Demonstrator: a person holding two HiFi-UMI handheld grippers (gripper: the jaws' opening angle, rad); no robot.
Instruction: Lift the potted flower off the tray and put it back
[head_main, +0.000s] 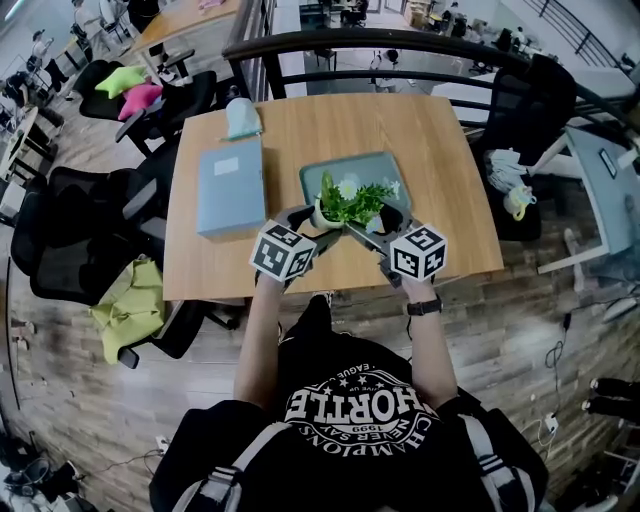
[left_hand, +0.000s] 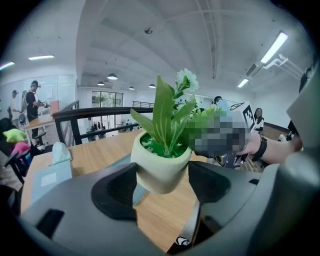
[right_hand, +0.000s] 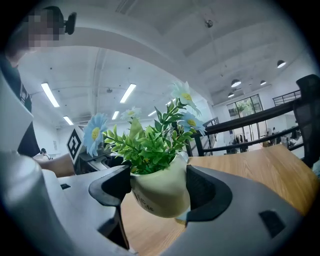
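**Grippers both clamped on the pot, load held clear of the tray**

Dark grey moulded jaws of the left gripper (left_hand: 162, 172) filled the foreground of its view. They stood wide and pressed against opposite flanks of the potted flower (left_hand: 160, 160). This was a small, rounded cream pot, glazed ceramic by its look, filled with artificial green leaves and pale blue and white daisies. The right gripper (right_hand: 159, 182) had the same pot from the other flank, its jaws equally wide and bearing on the belly just under the rim. The black pads (left_hand: 112, 192) of each pair touched the pot wall. Neither gripper held anything else.

Position: the pot sat squarely between both sets of jaws, upright or nearly so, with foliage rising above the jaw tips. Beneath the jaws lay the bare wooden table (head_main: 440, 150) and the near edge of the grey-green rectangular tray (head_main: 370, 165). The base touched neither, so far as the views showed.

Handling assessment: the load was judged light, with stiff walls that would not give under pressure. The glaze looked smooth and the body tapered towards the base, so slipping downward was the main risk. A drop would likely chip or crack it. The foliage was soft and offered no purchase. The best hold was judged to be the widest part of the belly, below the rim, as taken.
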